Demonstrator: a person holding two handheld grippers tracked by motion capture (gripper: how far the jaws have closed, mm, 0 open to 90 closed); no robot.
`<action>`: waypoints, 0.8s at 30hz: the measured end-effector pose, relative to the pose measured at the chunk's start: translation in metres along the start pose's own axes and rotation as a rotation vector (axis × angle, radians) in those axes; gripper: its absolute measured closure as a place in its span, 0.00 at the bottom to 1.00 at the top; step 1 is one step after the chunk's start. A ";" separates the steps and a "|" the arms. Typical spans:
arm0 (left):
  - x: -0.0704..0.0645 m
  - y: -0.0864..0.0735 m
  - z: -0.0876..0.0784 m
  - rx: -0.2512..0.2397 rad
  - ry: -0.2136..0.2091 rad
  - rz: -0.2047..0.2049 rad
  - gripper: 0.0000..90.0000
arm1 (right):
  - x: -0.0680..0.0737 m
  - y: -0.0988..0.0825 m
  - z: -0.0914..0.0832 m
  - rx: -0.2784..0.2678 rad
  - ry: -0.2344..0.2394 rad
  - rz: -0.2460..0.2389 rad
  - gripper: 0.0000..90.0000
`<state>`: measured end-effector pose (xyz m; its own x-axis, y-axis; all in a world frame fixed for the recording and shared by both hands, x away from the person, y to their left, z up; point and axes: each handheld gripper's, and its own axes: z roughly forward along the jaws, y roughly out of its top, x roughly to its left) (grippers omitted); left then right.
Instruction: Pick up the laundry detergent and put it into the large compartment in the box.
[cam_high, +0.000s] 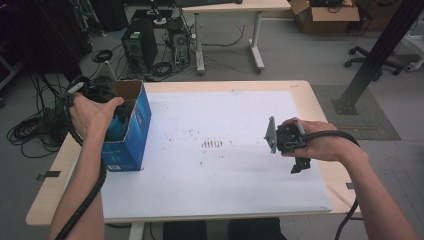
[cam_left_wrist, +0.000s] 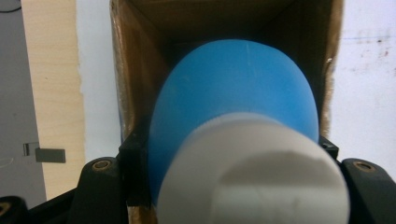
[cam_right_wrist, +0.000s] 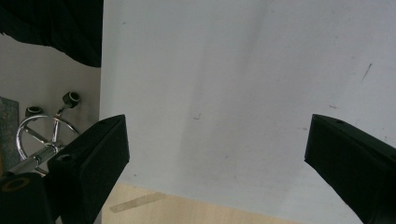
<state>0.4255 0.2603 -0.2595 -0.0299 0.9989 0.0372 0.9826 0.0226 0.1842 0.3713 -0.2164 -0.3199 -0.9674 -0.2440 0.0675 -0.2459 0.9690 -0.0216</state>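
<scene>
Box, blue cardboard, top flaps open, stands upright at the left edge of the white sheet covering the table. Left gripper points down into the box opening, with the person's left hand wrapped over its body. In the left gripper view, the jaws are clenched on a blue bottle with a white cap; the cap faces the camera and the bottle's far end sits down between the brown inner walls of the box. Whether the bottle touches the box floor cannot be told, since the bottle blocks the view.

Right gripper is held by the right hand above the right part of the sheet, well apart from the box. Right gripper view: jaws released, spread wide, nothing but bare white sheet between them.
</scene>
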 end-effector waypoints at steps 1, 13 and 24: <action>0.000 0.000 0.002 -0.001 0.000 -0.002 0.42 | 0.000 0.000 0.000 0.000 0.000 0.001 0.07; 0.001 -0.001 0.018 0.015 0.010 -0.013 0.42 | 0.001 0.000 0.003 -0.002 0.006 -0.002 0.07; 0.000 0.001 0.027 0.015 0.017 -0.017 0.42 | -0.001 0.004 0.006 0.000 0.013 -0.006 0.07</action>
<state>0.4317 0.2611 -0.2854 -0.0501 0.9974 0.0513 0.9845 0.0407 0.1705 0.3711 -0.2125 -0.3261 -0.9651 -0.2491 0.0806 -0.2515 0.9676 -0.0207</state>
